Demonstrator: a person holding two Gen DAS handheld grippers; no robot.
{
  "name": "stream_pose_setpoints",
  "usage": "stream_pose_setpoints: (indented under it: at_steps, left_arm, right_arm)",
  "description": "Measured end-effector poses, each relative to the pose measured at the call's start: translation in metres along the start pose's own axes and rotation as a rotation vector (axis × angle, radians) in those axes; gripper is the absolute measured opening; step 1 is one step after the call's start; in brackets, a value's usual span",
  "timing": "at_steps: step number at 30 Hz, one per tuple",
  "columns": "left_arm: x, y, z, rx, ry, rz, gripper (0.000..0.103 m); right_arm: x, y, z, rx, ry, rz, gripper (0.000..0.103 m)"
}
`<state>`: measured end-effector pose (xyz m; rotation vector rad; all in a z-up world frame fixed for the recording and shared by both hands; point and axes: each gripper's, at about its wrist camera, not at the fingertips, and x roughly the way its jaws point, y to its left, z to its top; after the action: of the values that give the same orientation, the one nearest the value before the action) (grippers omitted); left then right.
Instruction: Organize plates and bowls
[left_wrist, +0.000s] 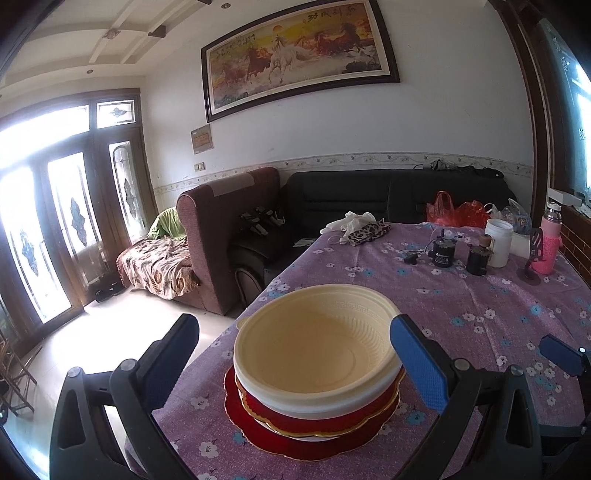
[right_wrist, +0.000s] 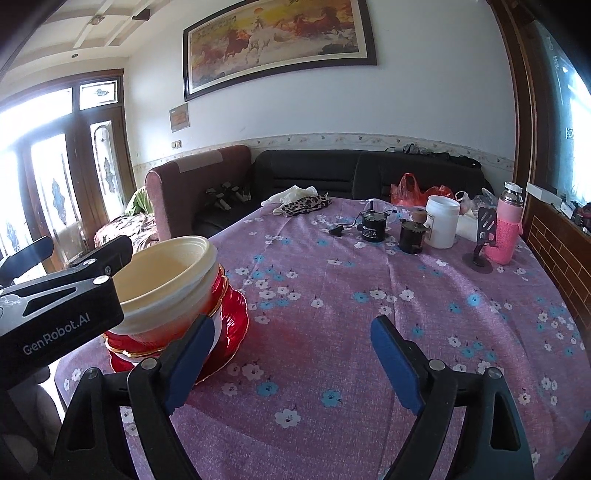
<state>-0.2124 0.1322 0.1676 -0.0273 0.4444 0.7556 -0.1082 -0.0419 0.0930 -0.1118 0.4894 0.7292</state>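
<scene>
Two grippers are mine, both over a worktop draped in a purple flowered cloth. Near its front left corner sits the stack: red plates with gold rims at the bottom, nested cream bowls on top. My left gripper has its fingers spread wide, one on each side of the bowls, not pressing them. My right gripper hangs just right of the stack, fingers apart over bare cloth, holding nothing. At the far end stand a white jar, a pink-sleeved bottle and two small dark canisters.
</scene>
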Motion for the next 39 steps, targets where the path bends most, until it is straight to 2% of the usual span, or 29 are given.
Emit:
stream_pose_setpoints:
  at_steps: [18, 25, 28, 31, 35, 39]
  left_arm:
    - [0.004, 0.0, -0.004, -0.013, 0.013, -0.033, 0.103]
    - [-0.009, 0.012, -0.002, -0.072, -0.062, -0.025, 0.103]
    - [-0.014, 0.016, -0.001, -0.099, -0.079, -0.083, 0.103]
    - [-0.004, 0.012, -0.006, -0.115, -0.011, -0.195, 0.103]
    - [0.004, 0.009, -0.013, -0.119, 0.033, -0.212, 0.103]
    - [-0.002, 0.013, -0.014, -0.124, 0.006, -0.174, 0.103]
  right_arm:
    - [0.02, 0.017, -0.015, -0.025, 0.078, 0.009, 0.091]
    - [0.026, 0.022, -0.017, -0.017, 0.1, 0.016, 0.091]
    - [0.027, 0.025, -0.018, -0.018, 0.103, 0.019, 0.091]
    - [0.028, 0.028, -0.019, -0.023, 0.108, 0.023, 0.091]
    - [0.028, 0.032, -0.021, -0.027, 0.111, 0.032, 0.091]
    - [0.027, 0.037, -0.023, -0.044, 0.109, 0.032, 0.091]
